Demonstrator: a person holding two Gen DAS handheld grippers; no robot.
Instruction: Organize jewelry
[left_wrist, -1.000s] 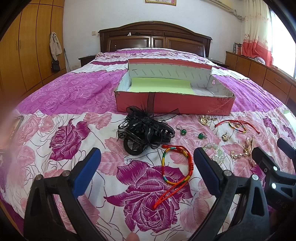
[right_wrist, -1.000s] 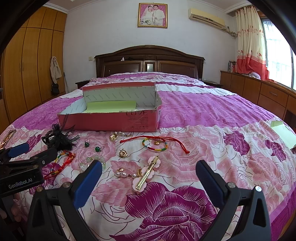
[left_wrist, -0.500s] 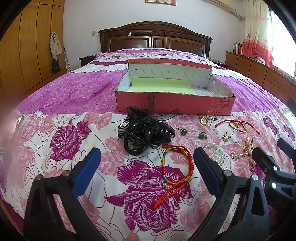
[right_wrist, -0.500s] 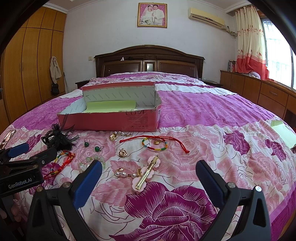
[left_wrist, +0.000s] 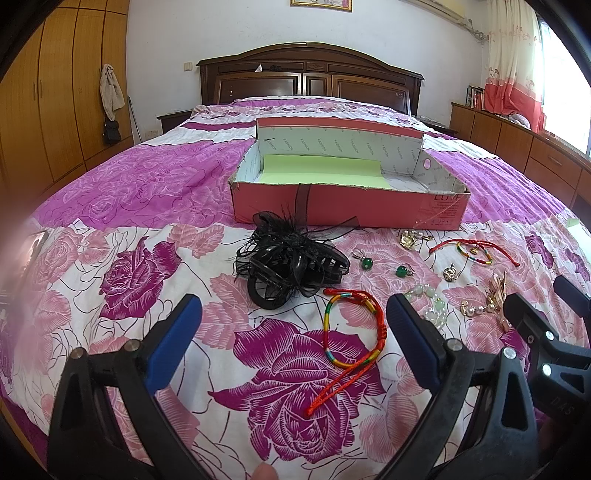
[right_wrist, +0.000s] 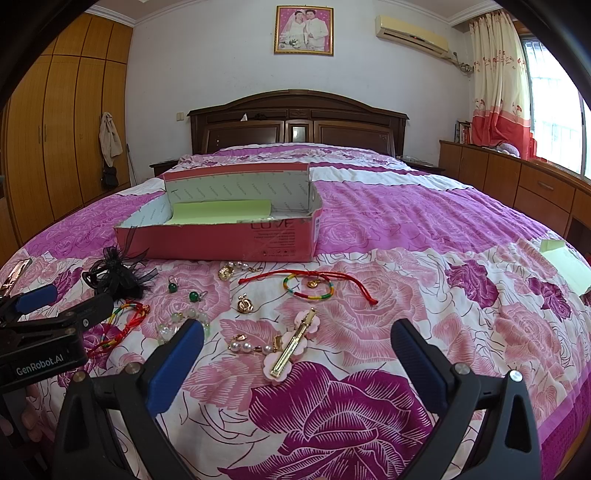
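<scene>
An open pink box (left_wrist: 347, 208) (right_wrist: 221, 240) with a green sheet inside sits on the bed. In front of it lie a black hair claw with netting (left_wrist: 291, 264) (right_wrist: 116, 275), a rainbow cord bracelet (left_wrist: 352, 332) (right_wrist: 122, 321), two green bead earrings (left_wrist: 366, 263), a pale bead bracelet (left_wrist: 430, 304), gold charms (right_wrist: 244, 304), a second cord bracelet (right_wrist: 308, 284), a pearl piece (right_wrist: 245, 347) and a pink flower hair clip (right_wrist: 291, 349). My left gripper (left_wrist: 293, 321) is open above the rainbow bracelet. My right gripper (right_wrist: 295, 349) is open around the flower clip.
The floral bedspread (right_wrist: 406, 229) stretches to a dark wooden headboard (right_wrist: 295, 122). Wardrobes (right_wrist: 55, 140) stand at left, low cabinets (right_wrist: 517, 184) at right. A phone (right_wrist: 16, 271) lies at the bed's left edge and a green sheet (right_wrist: 565, 262) at the right edge.
</scene>
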